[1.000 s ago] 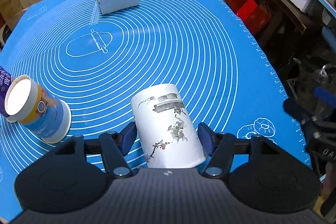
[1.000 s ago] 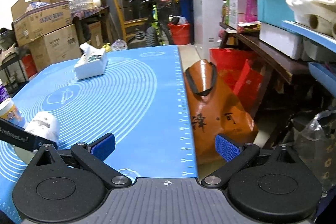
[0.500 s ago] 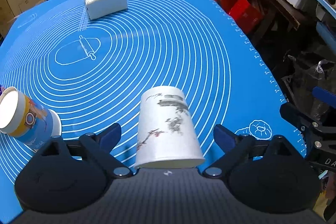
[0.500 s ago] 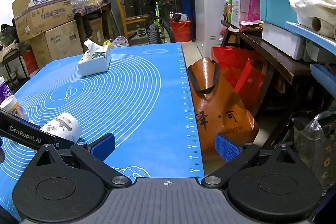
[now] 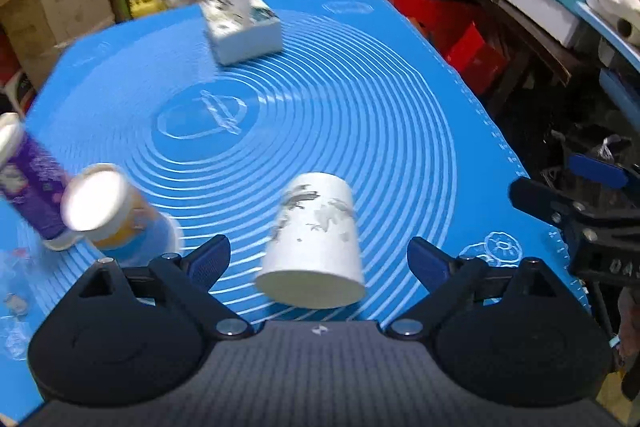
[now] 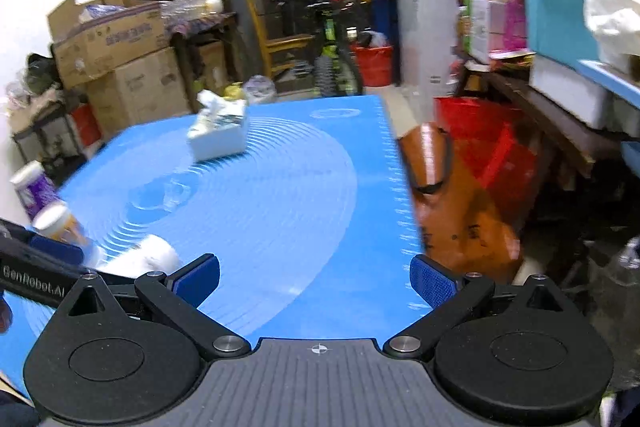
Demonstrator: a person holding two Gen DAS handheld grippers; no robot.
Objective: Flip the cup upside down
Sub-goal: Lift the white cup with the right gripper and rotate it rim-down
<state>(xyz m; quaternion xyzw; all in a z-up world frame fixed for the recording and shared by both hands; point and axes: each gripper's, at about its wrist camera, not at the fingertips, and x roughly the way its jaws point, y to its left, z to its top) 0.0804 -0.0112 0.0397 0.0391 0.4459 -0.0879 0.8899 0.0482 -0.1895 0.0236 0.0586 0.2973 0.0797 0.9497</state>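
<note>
While cup [image 5: 316, 239] stands mouth-down on mat [image 5: 360, 115], left gripper [image 5: 319, 261] spread wide, pads clear of cup sides, holding nothing. Right gripper [image 6: 315, 277] also wide open, empty, over mat's right edge.

Tissue box [image 5: 243, 26] and two cups [image 5: 116, 213] flank open mat [image 5: 360, 131]

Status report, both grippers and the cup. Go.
Left gripper open, clear of white cup. Cup upside down on blue mat. Right gripper open, empty. Nothing in the way.
</note>
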